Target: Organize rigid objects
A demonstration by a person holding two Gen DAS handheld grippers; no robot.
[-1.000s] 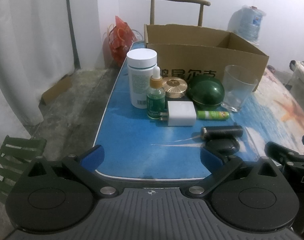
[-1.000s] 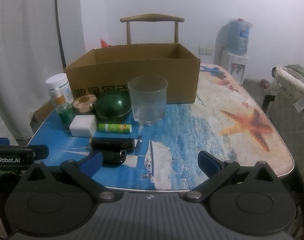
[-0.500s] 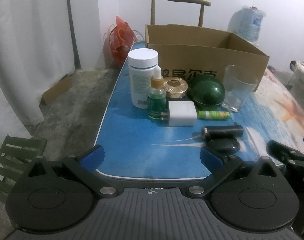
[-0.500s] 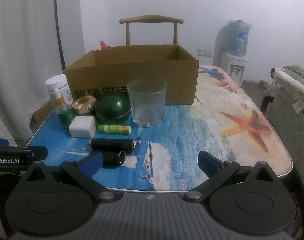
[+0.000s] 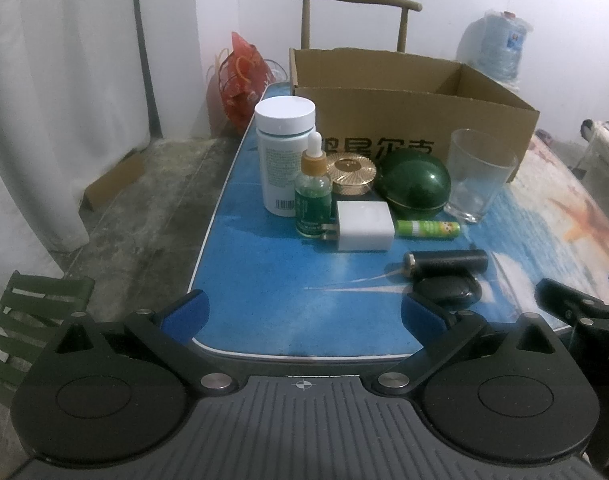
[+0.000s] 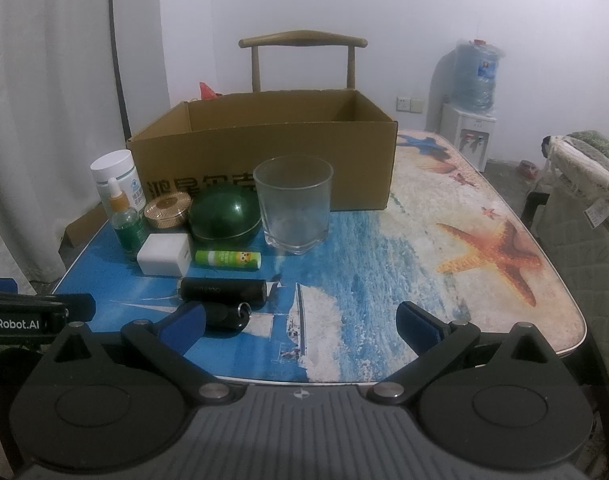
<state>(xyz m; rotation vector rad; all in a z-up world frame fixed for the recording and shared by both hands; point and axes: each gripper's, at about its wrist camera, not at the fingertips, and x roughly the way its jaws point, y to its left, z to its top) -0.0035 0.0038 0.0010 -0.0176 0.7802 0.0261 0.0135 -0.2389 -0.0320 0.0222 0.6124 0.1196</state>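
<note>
Left tongs (image 5: 302, 314) spread wide, empty, hovering at the near left edge of the desk (image 5: 264, 280). Right tongs (image 6: 300, 326) also wide open, gripping nothing, just beside them; the left blue pad overlaps a small black oval fob (image 6: 228, 316) in view, contact can't be told.

Items cluster near-left on the desk: white pill bottle (image 5: 285, 156), green dropper bottle (image 5: 313, 196), gold compact (image 5: 353, 172), green dome case (image 5: 418, 186), white charger (image 5: 364, 226), green lip balm (image 5: 428, 228), black cylinder (image 5: 448, 263), clear glass (image 6: 292, 204). Open cardboard box (image 6: 264, 148) sits behind them.

Ocean-print top with a starfish (image 6: 492, 254) on the right. Wooden chair (image 6: 302, 58) on the far side, water dispenser (image 6: 472, 92) far right, white curtain (image 5: 56, 100) on the left.
</note>
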